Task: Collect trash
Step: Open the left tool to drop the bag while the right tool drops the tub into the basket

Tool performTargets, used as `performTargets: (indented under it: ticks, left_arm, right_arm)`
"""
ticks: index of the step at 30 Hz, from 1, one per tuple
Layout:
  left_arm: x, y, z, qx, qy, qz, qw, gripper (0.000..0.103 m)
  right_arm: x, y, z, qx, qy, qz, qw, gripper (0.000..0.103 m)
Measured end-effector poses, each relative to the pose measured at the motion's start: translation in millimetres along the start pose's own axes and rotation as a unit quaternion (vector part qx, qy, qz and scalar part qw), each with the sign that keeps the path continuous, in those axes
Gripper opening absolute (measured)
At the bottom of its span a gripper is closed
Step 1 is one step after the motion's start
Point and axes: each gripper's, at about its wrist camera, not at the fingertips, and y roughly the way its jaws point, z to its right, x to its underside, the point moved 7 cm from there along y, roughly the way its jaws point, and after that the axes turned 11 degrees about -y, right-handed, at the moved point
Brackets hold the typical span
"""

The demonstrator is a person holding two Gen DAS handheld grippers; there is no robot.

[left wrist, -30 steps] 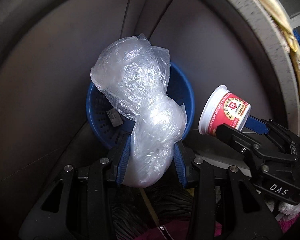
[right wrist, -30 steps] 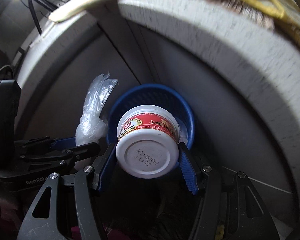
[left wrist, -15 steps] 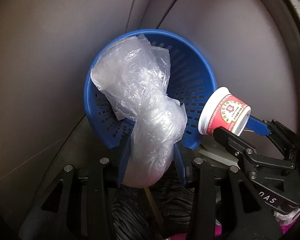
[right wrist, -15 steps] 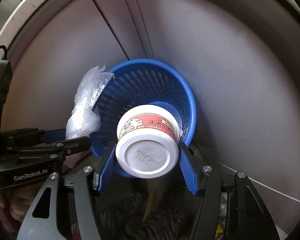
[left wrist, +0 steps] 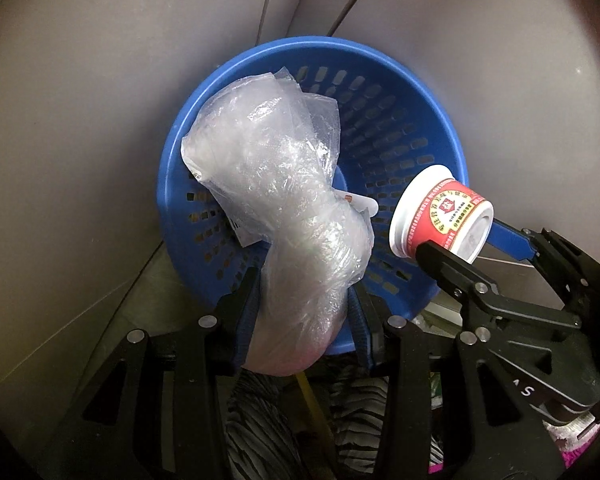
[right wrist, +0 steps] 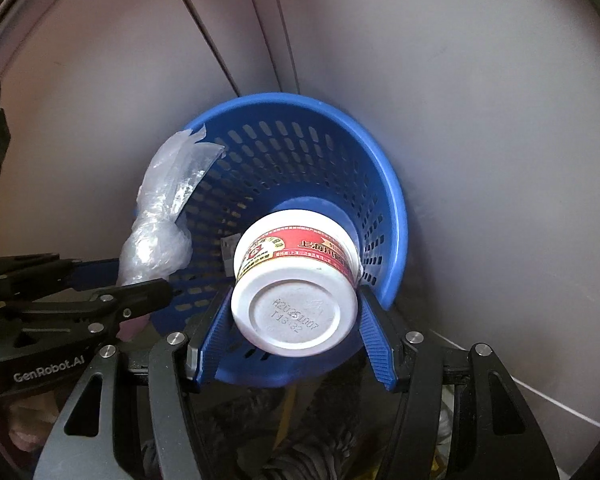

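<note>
Holding trash: both grippers carry a piece of rubbish above the mouth of a blue basket (left wrist: 400, 92), each pointing steeply down.
Left gripper (left wrist: 304, 312): clamped on a crumpled clear plastic bag (left wrist: 276, 216); the blue pads press the bag's lower bulge from both sides.
Bag position: the free upper end of the bag fans out in front of the basket's opening, covering much of the left inner wall in the left wrist view; in the right wrist view it sits at the basket's left rim.
Right gripper (right wrist: 296, 328): closed on a small white cup with a red label (right wrist: 296, 280); its blue pads touch the cup's sides near the bottom.
Cup position: held with its base toward the right wrist camera and its wide rim toward the basket; stamped characters show on the base; in the left wrist view it sits at the basket's right rim.
Basket: round, blue, with slotted walls, seen from above, standing on a grey floor (left wrist: 80, 140) where pale panels meet.
Basket contents: a small white scrap with print lies inside, partly hidden behind the bag; what it is cannot be told.
Below the grippers: striped dark fabric (left wrist: 252, 428) and a bit of pink cloth at the lower edge.
</note>
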Motion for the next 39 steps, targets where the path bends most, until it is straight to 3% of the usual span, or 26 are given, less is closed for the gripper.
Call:
performTargets:
  ticks: [6,16,39]
  left_arm:
    - [-3,1,-2,-0.003,0.002,-0.002,1.0,0.042]
    - [-9,-1,-7,-0.004,-0.01,0.003,0.9999,0.054]
    - [11,-32,-14,-0.017,-0.002,0.032,0.9993,0.054]
  right_arm:
    - [1,11,3,0.005,0.001,-0.012,1.0,0.06]
    - [-10,16,1,0.013,-0.002,-0.023,1.0,0.06]
    - [-14,-12,-7,0.007,-0.012,-0.016,1.0,0.062]
